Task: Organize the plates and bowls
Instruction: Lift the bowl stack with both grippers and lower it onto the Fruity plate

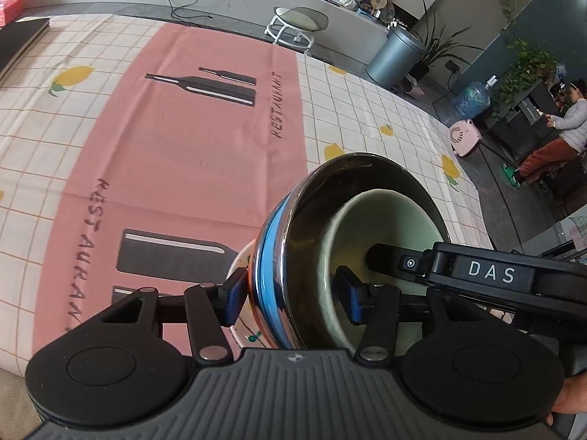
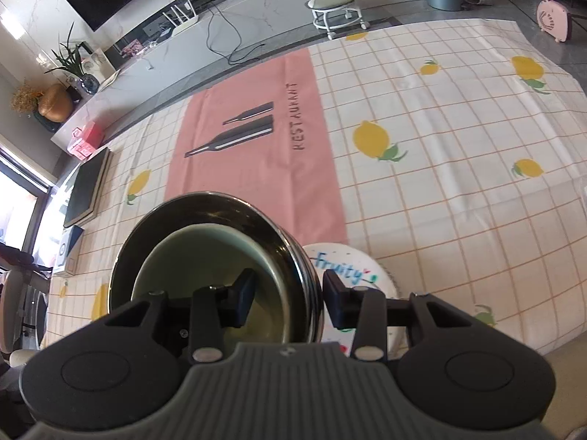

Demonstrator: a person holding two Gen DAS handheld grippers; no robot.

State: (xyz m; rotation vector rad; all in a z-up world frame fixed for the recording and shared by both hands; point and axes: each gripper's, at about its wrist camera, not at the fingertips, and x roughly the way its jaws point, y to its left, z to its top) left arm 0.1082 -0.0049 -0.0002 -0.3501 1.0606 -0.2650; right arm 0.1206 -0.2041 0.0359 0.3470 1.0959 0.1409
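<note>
The left gripper point(image 1: 291, 295) gripped the near wall of the steel bowl point(image 1: 282, 256), one finger outside against its blue band, the other inside, past the rim of the green bowl point(image 1: 385, 220) nested in it. Both walls sat between the pads. The right gripper point(image 2: 288, 295) did the same on the opposite side: its left finger reached down into the green bowl point(image 2: 205, 256), its right finger pressed the outside of the steel bowl point(image 2: 297, 256). In the left wrist view the right gripper's black arm, marked DAS, crossed in from the right and dipped into the green bowl.

The nested bowls were tilted and appeared to be held clear of the cloth. Just beside and below them lay a white plate point(image 2: 352, 271) printed with "fruity" in blue; in the left wrist view only its edge point(image 1: 240, 330) showed behind the steel bowl.

All of it stood over a checked tablecloth point(image 2: 440, 183) with lemons, overlaid by a pink mat point(image 2: 249, 168) printed with dark bottles and the word RESTAURANT. Beyond the cloth's far edge were a white stool point(image 2: 335, 3), a grey bin point(image 1: 394, 57), potted plants and a pink fan point(image 2: 552, 18). A seated person point(image 1: 565, 128) was at far right in the left wrist view.
</note>
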